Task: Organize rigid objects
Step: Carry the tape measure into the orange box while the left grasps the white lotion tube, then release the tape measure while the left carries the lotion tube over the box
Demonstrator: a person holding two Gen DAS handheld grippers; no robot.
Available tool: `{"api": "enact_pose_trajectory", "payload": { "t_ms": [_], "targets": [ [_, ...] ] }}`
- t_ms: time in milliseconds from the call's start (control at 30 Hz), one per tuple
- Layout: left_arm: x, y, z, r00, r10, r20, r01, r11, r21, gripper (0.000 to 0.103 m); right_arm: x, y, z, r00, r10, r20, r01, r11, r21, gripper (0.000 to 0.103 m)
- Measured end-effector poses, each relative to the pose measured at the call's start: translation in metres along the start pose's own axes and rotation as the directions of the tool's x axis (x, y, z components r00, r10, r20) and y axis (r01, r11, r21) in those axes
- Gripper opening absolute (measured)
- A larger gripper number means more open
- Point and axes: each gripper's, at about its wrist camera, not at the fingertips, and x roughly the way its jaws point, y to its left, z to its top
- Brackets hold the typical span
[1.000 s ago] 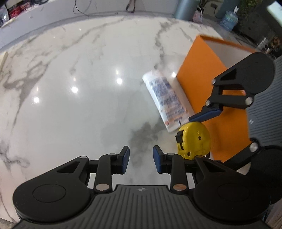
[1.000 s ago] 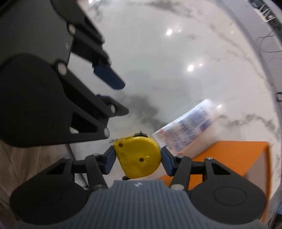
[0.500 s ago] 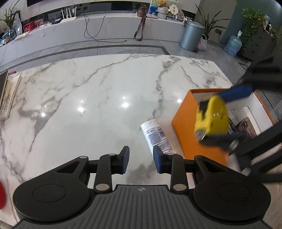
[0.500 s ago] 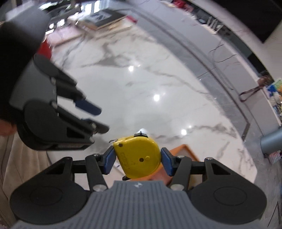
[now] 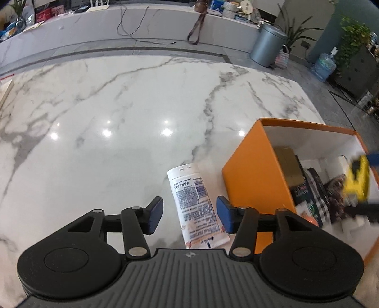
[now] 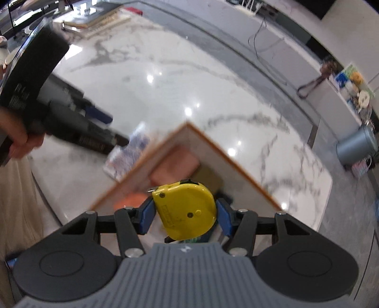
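Note:
A yellow tape measure (image 6: 186,209) sits clamped between the blue pads of my right gripper (image 6: 186,214), held above the open orange box (image 6: 227,163). In the left wrist view the same tape measure (image 5: 358,178) shows blurred over the orange box (image 5: 251,165), which holds several items. A white tube (image 5: 195,203) with printed text lies on the marble table (image 5: 118,106) beside the box. My left gripper (image 5: 189,212) hangs over the tube with its jaws opening; the tube lies between and below the pads, which do not touch it.
Books (image 6: 94,20) lie at the table's far edge in the right wrist view. Beyond the table are a grey bin (image 5: 267,46), a water jug (image 5: 324,66) and plants. A hand (image 6: 14,139) holds the left gripper's handle.
My left gripper's jaws have spread apart and it now stands over the white tube. My right gripper has carried the tape measure up from the table to above the box.

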Motion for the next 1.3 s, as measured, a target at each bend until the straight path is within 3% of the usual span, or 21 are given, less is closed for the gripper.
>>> {"api": "enact_pose_trajectory", "payload": {
  "t_ms": [200,600,767,867,1167,1300],
  "targets": [
    [0.027,-0.006,0.0,0.999,0.032,-0.006,-0.032,0.999,-0.018,0.063,0.032,-0.015,-0.036,0.995,0.021,-0.102,-0.015,0.998,0.063,0.055],
    [0.049,-0.019,0.001,0.993,0.121,-0.014,-0.121,0.992,0.034,0.062,0.092,-0.035,-0.086,0.957,0.127,-0.26,-0.082,0.981,0.178,0.055],
    [0.059,-0.022,-0.001,0.985,0.165,-0.045,-0.161,0.984,0.075,0.059,0.103,-0.038,-0.096,0.951,0.147,-0.272,-0.095,0.976,0.196,0.056],
    [0.059,-0.028,-0.004,0.981,0.194,-0.001,-0.193,0.973,0.127,0.056,0.107,-0.037,-0.1,0.951,0.144,-0.273,-0.094,0.977,0.19,0.056],
    [0.057,-0.038,-0.007,0.977,0.212,0.012,-0.211,0.958,0.194,0.051,0.11,-0.037,-0.112,0.959,0.139,-0.246,-0.092,0.977,0.193,0.054],
    [0.056,-0.038,-0.009,0.976,0.217,0.019,-0.216,0.956,0.197,0.051,0.103,-0.036,-0.113,0.972,0.116,-0.203,-0.075,0.978,0.196,0.062]
  ]
}}
